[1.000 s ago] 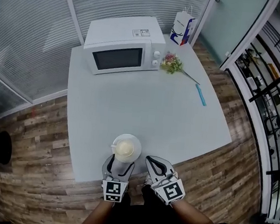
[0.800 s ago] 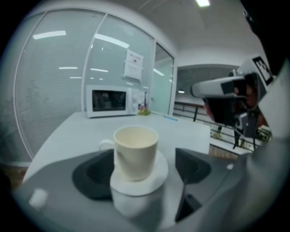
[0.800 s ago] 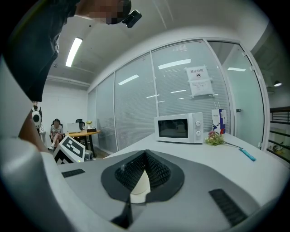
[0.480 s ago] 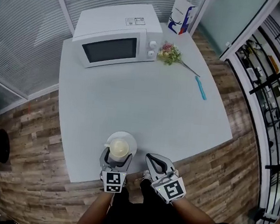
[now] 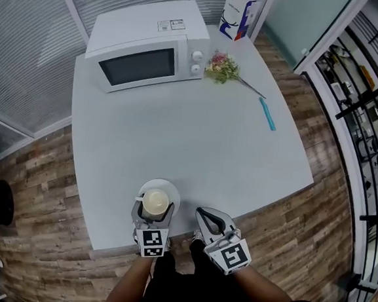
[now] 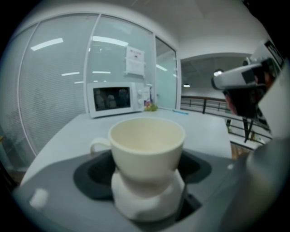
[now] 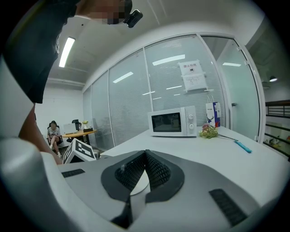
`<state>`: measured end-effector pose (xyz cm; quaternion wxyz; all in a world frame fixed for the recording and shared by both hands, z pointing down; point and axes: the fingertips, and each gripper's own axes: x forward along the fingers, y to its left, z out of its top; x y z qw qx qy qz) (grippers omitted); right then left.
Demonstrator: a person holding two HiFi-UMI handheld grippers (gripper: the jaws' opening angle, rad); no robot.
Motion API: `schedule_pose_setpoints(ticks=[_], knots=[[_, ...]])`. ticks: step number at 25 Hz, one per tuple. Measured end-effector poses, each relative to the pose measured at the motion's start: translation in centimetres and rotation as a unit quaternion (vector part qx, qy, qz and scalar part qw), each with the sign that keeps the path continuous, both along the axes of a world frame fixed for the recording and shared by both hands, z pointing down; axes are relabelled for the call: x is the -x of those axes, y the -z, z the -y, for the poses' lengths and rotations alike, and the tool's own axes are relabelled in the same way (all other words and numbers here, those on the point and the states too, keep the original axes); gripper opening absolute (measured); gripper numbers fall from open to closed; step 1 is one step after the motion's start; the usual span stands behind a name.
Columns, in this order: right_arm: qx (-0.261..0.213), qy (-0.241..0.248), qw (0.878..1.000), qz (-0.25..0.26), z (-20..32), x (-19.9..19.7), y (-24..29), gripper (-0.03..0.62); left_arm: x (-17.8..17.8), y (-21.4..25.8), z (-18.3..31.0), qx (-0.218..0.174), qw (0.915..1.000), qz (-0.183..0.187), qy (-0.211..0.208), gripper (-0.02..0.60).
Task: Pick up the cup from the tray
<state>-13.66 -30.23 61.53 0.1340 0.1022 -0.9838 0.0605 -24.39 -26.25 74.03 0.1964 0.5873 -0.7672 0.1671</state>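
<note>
A cream cup [image 5: 155, 202] stands on a round white tray [image 5: 173, 193] at the near edge of the grey table [image 5: 196, 141]. My left gripper [image 5: 154, 209] reaches in from the near side, and its jaws have just been opening. They now stand wide on either side of the cup [image 6: 147, 145], and the dark pads [image 6: 90, 174] show a gap to its wall. The cup's handle points left in the left gripper view. To the right of the tray my right gripper [image 5: 203, 216] is shut with nothing in it, and its ribbed pads [image 7: 156, 171] meet at the tip.
A white microwave [image 5: 141, 61] stands at the far side of the table, with a small bunch of flowers [image 5: 221, 66], a paper bag [image 5: 237, 14] and a blue pen [image 5: 267, 113] to its right. Glass walls lie behind. A person [image 7: 54, 133] sits at a distant desk.
My left gripper has slid forward and down, so its jaws now flank the cup instead of sitting in front of it. The right gripper has barely shifted.
</note>
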Motion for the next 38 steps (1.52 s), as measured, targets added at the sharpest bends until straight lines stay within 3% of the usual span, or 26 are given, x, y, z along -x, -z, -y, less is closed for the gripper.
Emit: schedule_pose_setpoints(ticks=[8, 20, 30, 38], knots=[[-0.01, -0.007, 1.0, 0.004, 0.1, -1.0, 0.7, -0.011, -0.5, 1.3, 0.5, -0.018, 0.9998, 0.004, -0.008, 0.419], [-0.041, -0.016, 0.998, 0.05, -0.2, -0.9, 4.5, -0.011, -1.9, 10.4, 0.2, -0.055, 0.9977, 0.034, -0.022, 0.419], [-0.076, -0.007, 0.992, 0.099, 0.2, 0.3, 9.7, -0.011, -1.2, 18.3, 0.1, -0.121, 0.9901, 0.064, -0.031, 0.419], [-0.104, -0.005, 0.986, 0.127, -0.4, 1.6, 12.6, -0.011, -1.0, 21.6, -1.1, -0.153, 0.9852, 0.063, -0.043, 0.419]])
